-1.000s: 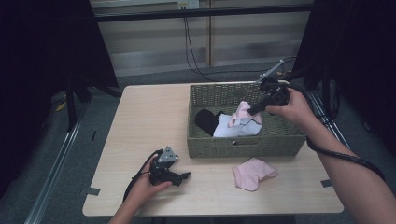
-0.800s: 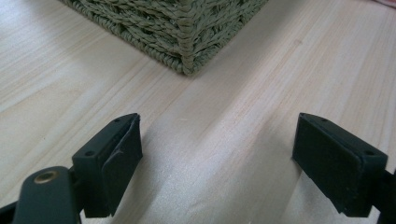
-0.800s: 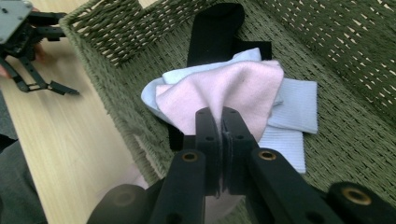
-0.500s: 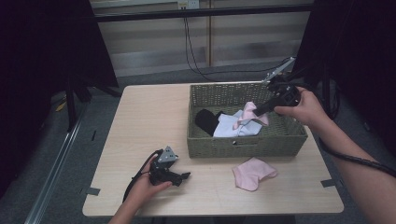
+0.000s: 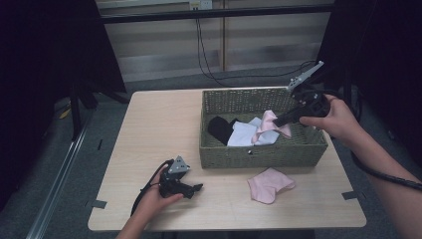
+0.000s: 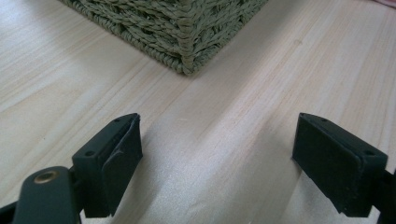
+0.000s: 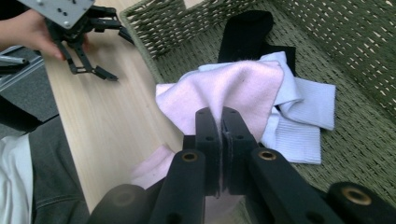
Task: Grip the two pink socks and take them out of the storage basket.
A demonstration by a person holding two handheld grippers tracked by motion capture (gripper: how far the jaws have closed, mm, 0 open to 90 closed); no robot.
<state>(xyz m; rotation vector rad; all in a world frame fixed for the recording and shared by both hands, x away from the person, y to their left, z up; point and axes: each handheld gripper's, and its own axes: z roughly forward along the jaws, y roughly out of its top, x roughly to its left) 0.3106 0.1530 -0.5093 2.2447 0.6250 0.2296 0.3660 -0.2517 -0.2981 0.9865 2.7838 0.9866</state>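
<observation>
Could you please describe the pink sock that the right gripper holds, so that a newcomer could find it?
Look in the green wicker basket on the table's right half. The pink sock hangs there, pinched by the right gripper, above white socks; its twin lies flat outside on the table.

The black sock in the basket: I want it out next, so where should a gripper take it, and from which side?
Probably the black sock's bare end by the basket's left wall, from above. Its other end lies under the white sock, and the wicker walls block any sideways approach.
</observation>
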